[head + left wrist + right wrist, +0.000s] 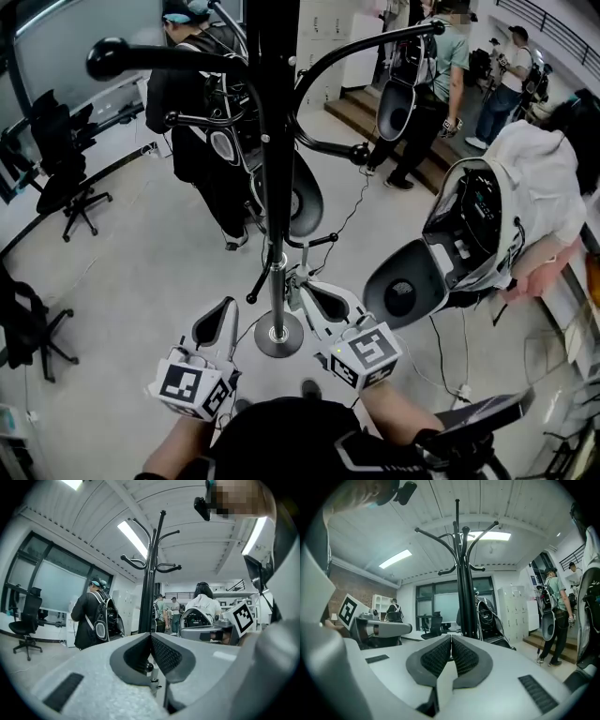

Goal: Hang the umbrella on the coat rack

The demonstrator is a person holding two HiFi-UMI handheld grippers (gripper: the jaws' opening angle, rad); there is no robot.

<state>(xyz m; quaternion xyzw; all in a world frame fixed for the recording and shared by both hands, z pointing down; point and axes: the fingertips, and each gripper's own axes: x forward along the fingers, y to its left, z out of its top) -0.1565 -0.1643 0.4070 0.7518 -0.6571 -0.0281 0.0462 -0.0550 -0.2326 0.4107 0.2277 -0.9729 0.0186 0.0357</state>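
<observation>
The black coat rack [275, 141] stands right in front of me, its round base [278, 335] on the floor between my grippers. A thick dark folded shape, seemingly the umbrella [467, 603], hangs close along the pole; I cannot separate the two clearly. My left gripper [227, 305] is low, just left of the base, shut with nothing in it. My right gripper [306, 284] is just right of the pole, also shut and empty. In the left gripper view, the left gripper [151, 637] points up at the pole [150, 597]. In the right gripper view, the right gripper [451, 639] points at it from the other side.
A person in black with a backpack [202, 103] stands behind the rack. Another person [439, 80] is by the steps, and one in a white hoodie [536, 183] is at the right beside a white-and-black pod [441, 258]. Office chairs [66, 173] stand at the left. Cables [441, 366] lie on the floor.
</observation>
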